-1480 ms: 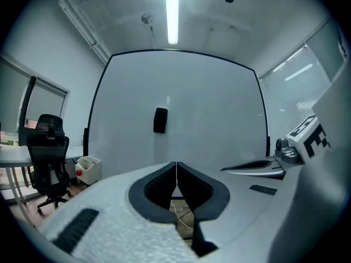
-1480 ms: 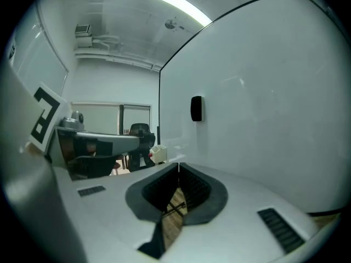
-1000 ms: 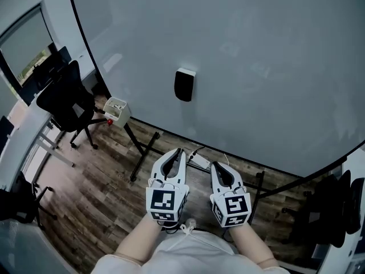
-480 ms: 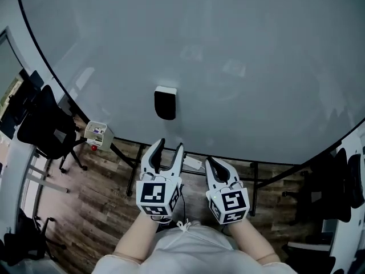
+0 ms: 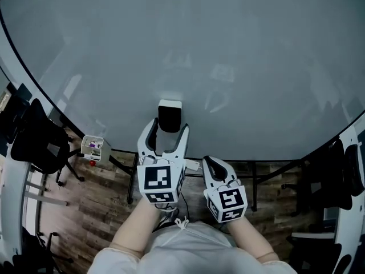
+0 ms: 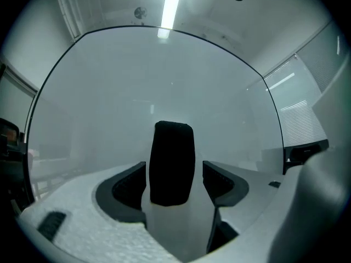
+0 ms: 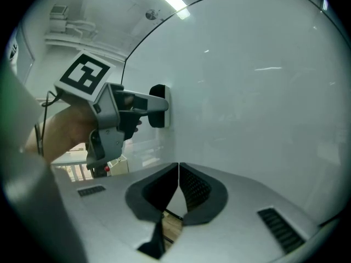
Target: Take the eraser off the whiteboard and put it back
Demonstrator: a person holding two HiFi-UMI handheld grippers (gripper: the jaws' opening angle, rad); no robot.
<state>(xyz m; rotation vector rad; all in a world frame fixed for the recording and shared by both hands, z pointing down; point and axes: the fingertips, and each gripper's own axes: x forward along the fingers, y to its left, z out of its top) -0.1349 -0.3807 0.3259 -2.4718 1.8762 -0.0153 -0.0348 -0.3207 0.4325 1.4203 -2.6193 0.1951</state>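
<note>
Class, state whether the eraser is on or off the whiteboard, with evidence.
On. The eraser sits flat against the whiteboard; the left claw's jaws are opening either side, not pressing it.

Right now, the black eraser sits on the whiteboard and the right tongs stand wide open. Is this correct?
Not quite: the right tongs are shut, pads together with nothing between them, as the right gripper view shows. The eraser does sit on the whiteboard.
</note>
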